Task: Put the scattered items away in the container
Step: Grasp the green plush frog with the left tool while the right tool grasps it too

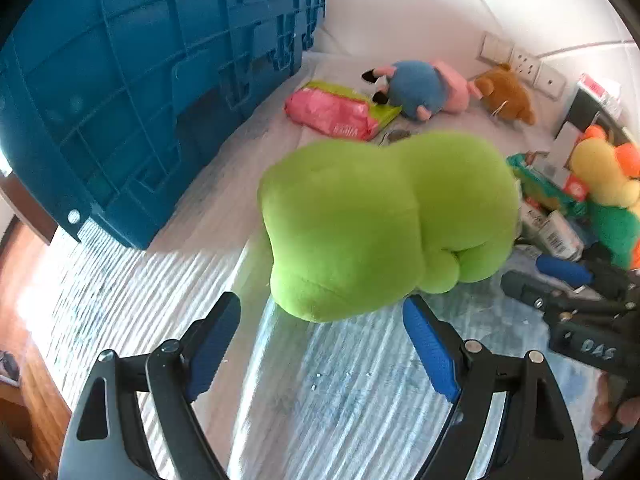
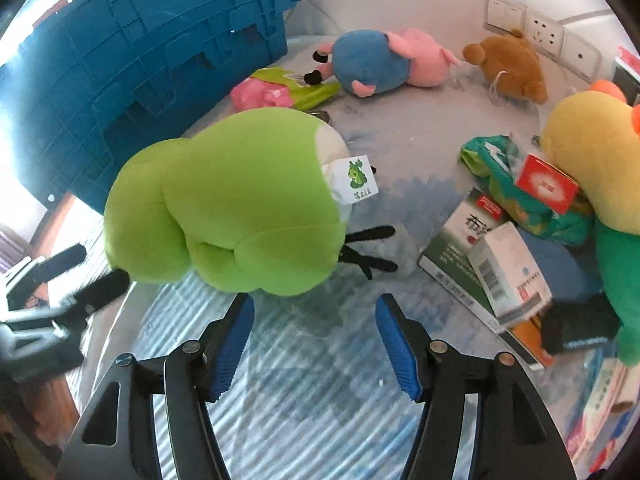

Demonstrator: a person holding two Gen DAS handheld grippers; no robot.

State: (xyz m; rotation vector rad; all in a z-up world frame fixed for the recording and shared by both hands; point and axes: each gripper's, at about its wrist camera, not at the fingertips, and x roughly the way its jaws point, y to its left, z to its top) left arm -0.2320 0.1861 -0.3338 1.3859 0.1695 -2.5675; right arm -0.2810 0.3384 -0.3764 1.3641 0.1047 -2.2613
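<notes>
Crate (image 2: 132, 80): far left, on the bed (image 2: 304, 392). Frog plush (image 2: 224, 208): centre, just beyond both sets of open jaws, right of the crate. Snack pack (image 2: 276, 90): behind the frog, beside the crate. Pig plush (image 2: 384, 62): right of the pack. Bear plush (image 2: 508, 66): right of the pig, before the wall sockets (image 2: 544, 34). Boxes (image 2: 496, 256): heaped at right, beside a parrot plush (image 2: 592, 160).

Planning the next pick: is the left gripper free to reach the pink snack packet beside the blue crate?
Probably not directly: the green plush toy sits between the open left gripper and the pink snack packet.
</notes>
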